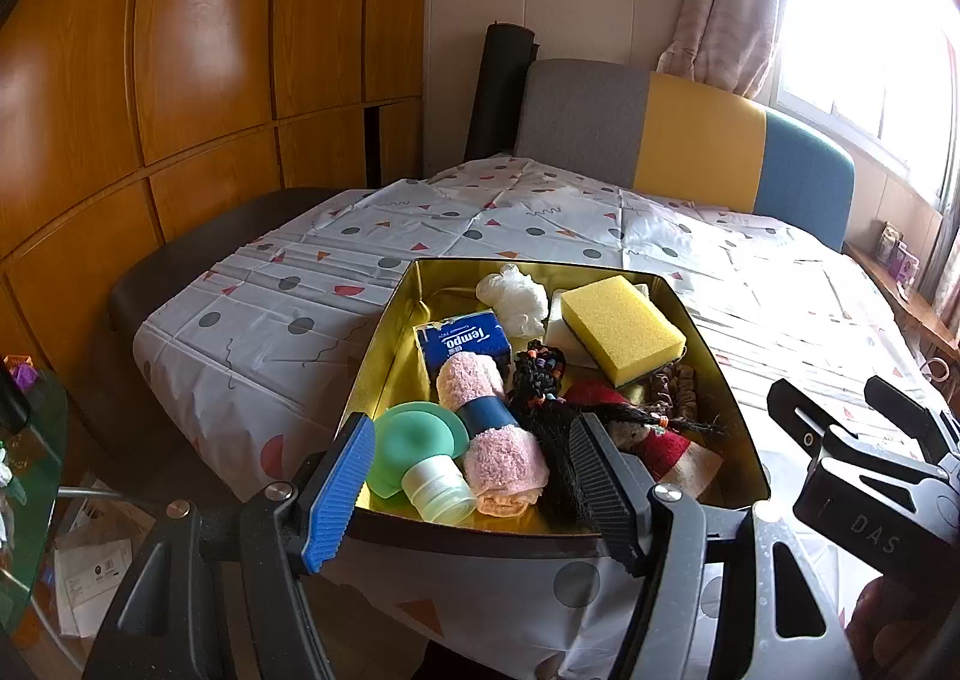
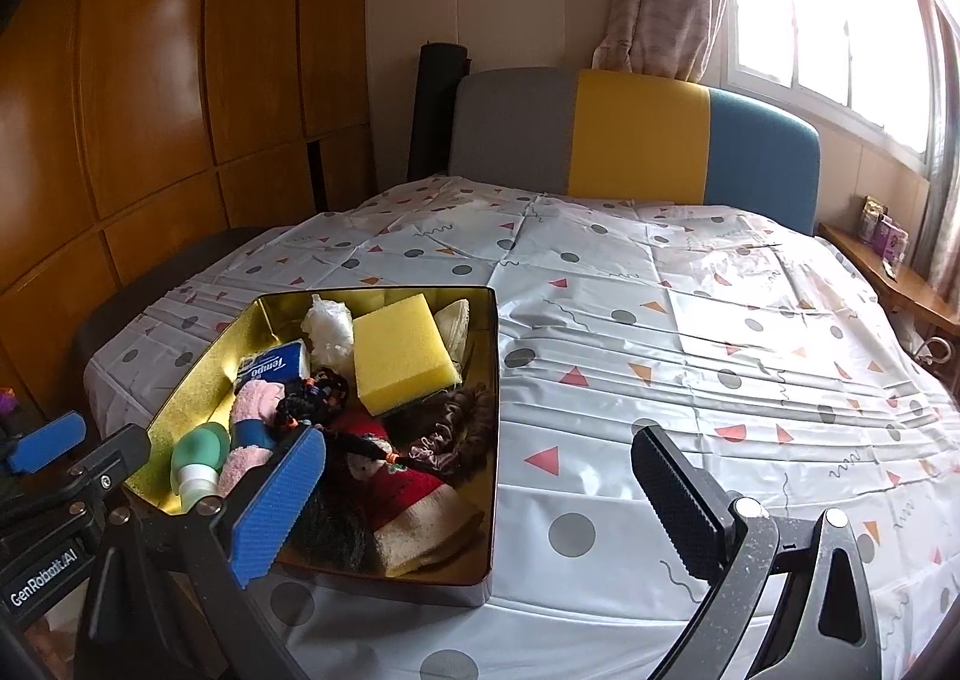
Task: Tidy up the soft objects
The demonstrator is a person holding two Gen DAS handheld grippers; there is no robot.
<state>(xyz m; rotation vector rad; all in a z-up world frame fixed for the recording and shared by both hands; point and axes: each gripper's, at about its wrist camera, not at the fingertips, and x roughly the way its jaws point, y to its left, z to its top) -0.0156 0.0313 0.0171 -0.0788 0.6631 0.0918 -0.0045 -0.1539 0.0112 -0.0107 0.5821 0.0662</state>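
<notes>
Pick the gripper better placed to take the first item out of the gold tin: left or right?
Probably left. The left gripper is open right over the gold metal tin's near edge, framing the rolled pink towel. The right gripper is open mostly over the patterned tablecloth beside the tin.

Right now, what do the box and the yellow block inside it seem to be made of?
Box: probably thin metal with a glossy gold lining; its walls mirror the things inside.
Yellow block: likely foam sponge, matte and finely porous, with a dark scouring layer underneath.

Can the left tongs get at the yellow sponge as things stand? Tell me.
Probably yes. The yellow sponge lies on top of the pile in the tin, nothing covering it, and the left tongs stand open at the tin's near edge.
</notes>
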